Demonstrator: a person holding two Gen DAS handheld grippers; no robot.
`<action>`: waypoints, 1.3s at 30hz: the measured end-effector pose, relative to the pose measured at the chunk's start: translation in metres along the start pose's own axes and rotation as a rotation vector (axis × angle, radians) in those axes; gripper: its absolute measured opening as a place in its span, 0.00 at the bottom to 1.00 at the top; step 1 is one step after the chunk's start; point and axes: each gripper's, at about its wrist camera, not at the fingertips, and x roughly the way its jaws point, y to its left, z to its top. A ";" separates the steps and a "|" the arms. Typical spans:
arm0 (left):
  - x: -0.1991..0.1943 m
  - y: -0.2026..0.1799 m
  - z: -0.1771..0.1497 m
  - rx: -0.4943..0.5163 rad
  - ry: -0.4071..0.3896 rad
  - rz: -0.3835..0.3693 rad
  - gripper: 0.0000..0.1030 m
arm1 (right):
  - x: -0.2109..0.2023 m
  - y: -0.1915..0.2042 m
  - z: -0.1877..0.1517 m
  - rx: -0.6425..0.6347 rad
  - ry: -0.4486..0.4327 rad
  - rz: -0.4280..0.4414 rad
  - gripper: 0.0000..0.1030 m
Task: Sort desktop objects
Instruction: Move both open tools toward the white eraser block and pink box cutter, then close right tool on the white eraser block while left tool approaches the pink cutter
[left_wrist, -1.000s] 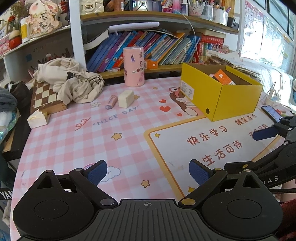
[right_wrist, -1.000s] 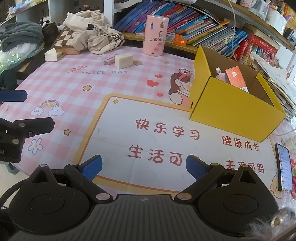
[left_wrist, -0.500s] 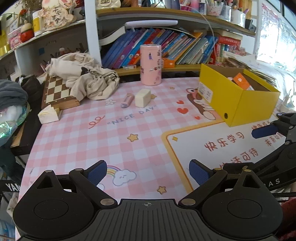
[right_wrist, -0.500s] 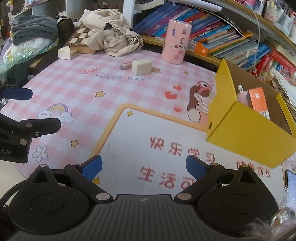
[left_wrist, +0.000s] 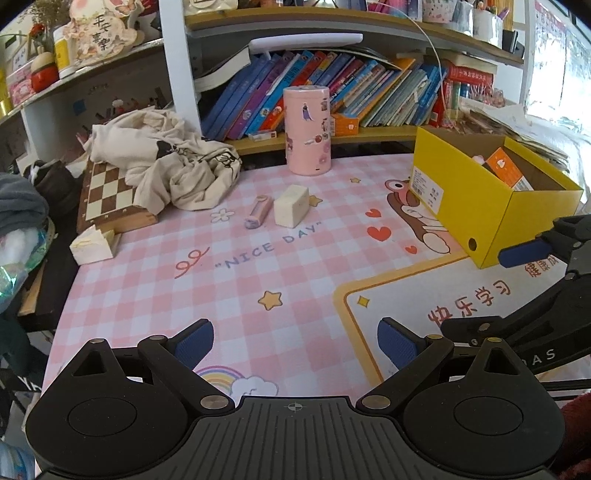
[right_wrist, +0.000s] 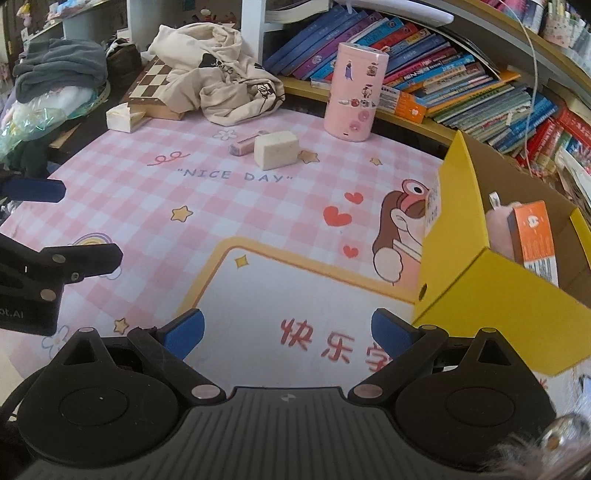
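A cream block (left_wrist: 291, 205) and a small pink stick-shaped item (left_wrist: 258, 211) lie side by side at the far middle of the pink checked mat; both also show in the right wrist view, the block (right_wrist: 276, 148) and the pink item (right_wrist: 242, 145). A tall pink cylinder (left_wrist: 306, 129) stands behind them. A yellow box (left_wrist: 491, 199) at the right holds an orange carton (right_wrist: 533, 236). My left gripper (left_wrist: 295, 341) is open and empty above the mat's near part. My right gripper (right_wrist: 288, 332) is open and empty beside the yellow box (right_wrist: 480, 280).
A chessboard (left_wrist: 107, 195) with a beige cloth (left_wrist: 166, 162) heaped on it lies at the far left, with a small cream box (left_wrist: 92, 245) by it. A shelf of books (left_wrist: 332, 92) runs along the back. Clothes are piled off the left edge (right_wrist: 59, 74).
Both grippers have moved left and forward over the mat; the block, pink item and cylinder now sit closer to centre. Both stay open and empty.
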 end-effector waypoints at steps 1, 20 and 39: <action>0.002 0.000 0.001 0.000 0.003 0.002 0.95 | 0.003 0.000 0.002 -0.007 -0.001 0.004 0.95; 0.028 0.013 0.021 -0.068 -0.013 0.077 0.95 | 0.034 -0.016 0.041 -0.004 -0.073 0.053 0.95; 0.075 0.034 0.050 -0.090 -0.006 0.109 0.94 | 0.073 -0.035 0.101 0.154 -0.138 0.038 0.95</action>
